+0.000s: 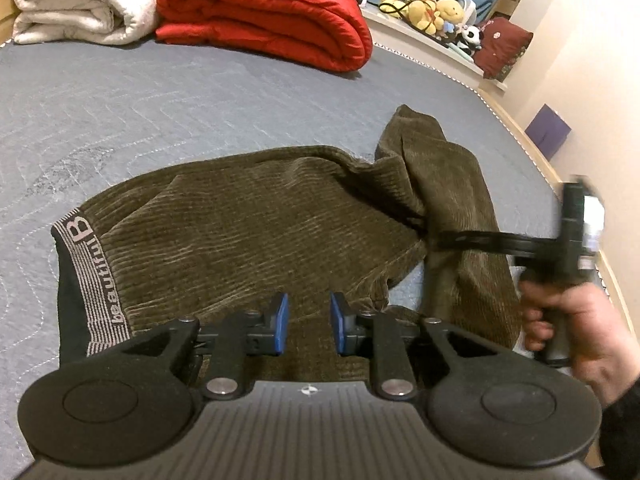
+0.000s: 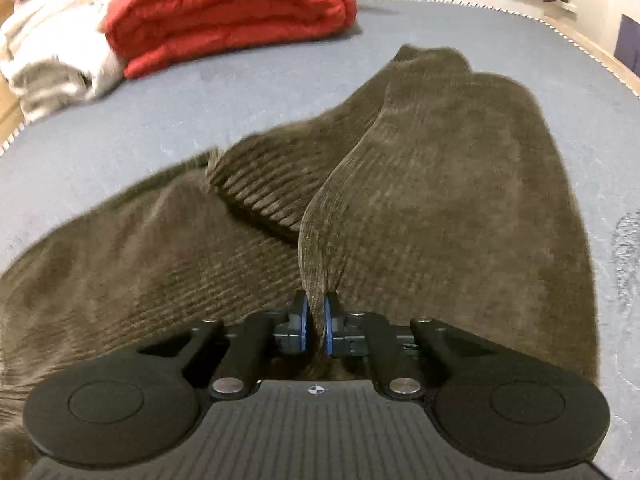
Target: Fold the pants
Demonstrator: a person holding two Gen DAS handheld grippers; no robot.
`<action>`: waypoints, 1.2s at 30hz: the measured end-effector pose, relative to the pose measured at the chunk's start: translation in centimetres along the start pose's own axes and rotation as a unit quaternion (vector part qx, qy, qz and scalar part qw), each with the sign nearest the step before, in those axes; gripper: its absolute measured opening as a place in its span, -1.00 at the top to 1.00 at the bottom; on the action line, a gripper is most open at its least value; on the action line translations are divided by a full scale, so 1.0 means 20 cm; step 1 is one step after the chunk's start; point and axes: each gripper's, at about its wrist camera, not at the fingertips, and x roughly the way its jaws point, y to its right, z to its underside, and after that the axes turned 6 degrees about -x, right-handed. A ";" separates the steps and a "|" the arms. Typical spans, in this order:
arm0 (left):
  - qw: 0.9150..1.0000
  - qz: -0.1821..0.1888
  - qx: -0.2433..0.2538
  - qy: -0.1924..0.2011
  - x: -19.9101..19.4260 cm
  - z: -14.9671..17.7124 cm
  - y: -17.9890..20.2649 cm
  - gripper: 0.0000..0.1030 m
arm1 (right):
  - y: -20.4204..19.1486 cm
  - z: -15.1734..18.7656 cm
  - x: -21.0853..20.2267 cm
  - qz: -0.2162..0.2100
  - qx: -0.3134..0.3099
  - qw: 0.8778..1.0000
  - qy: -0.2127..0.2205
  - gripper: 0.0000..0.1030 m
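On the bed (image 1: 200,92), my right hand-held gripper (image 2: 316,322) pinches the pants (image 2: 440,200); the thin fold may slip, since my left hand-held gripper (image 1: 308,322) stands narrowly open, holding nothing.

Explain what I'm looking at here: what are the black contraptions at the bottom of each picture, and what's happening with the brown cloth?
Each picture comes from a camera mounted on a hand-held claw, looking along its two blue-padded fingers. A person holds one in each hand. The left claw hangs just above the olive corduroy pants near the lettered waistband, its pads apart. The right claw has pinched a fold of the pants; the left view shows it from the side, with the person's hand on its grip. The pants lie on a blue quilted bed cover, with a folded red quilt behind.
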 end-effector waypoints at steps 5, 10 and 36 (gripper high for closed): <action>1.000 0.012 -0.004 -0.011 0.04 0.02 -0.03 0.53 | 0.26 0.09 -0.38 -0.018 -0.012 0.999 0.036 0.87; 0.999 0.029 0.009 -0.019 0.04 0.05 -0.01 0.53 | 0.54 0.36 -0.77 -0.064 -0.063 0.995 0.036 0.88; 0.998 -0.016 0.010 -0.053 0.26 0.07 0.06 0.48 | 0.29 0.31 -0.28 -0.005 -0.158 0.987 0.034 -0.16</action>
